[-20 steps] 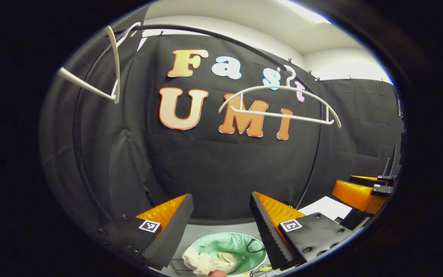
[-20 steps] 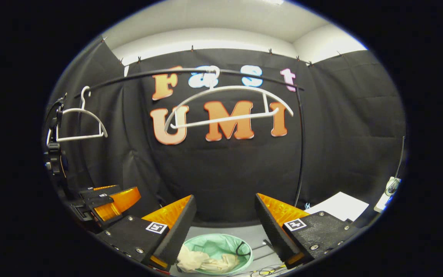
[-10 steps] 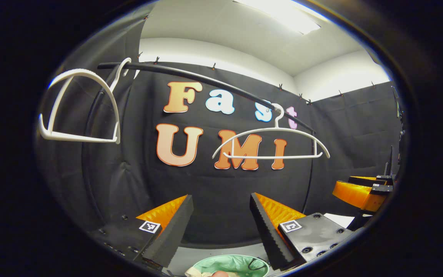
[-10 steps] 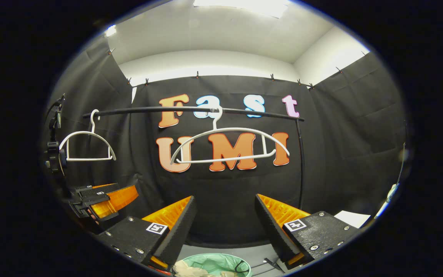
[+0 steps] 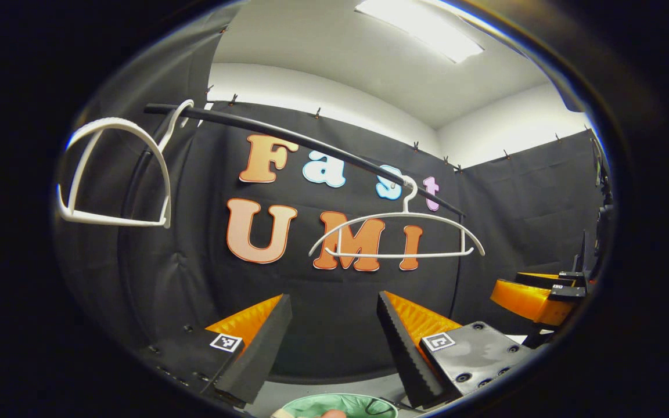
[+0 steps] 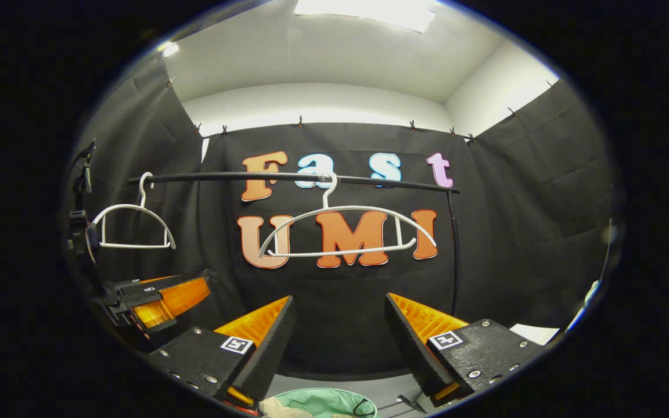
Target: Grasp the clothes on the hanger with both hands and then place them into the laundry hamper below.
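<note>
Two white plastic hangers hang bare from a black rail that runs level across the booth, in front of black cloth walls under a white ceiling with a bright light panel. Each hanger's long axis lies along the rail, hook uppermost. In the left gripper view the nearer hanger sits at the left end of the rail and the other further along. Below, at the bottom edge, stands the laundry hamper with a pale green liner on a grey floor; a bit of cream clothes shows at its near-left rim. The left claw is spread wide and holds nothing; the right claw is likewise wide apart and empty. Both are raised above the hamper, pointing toward the back wall.
</note>
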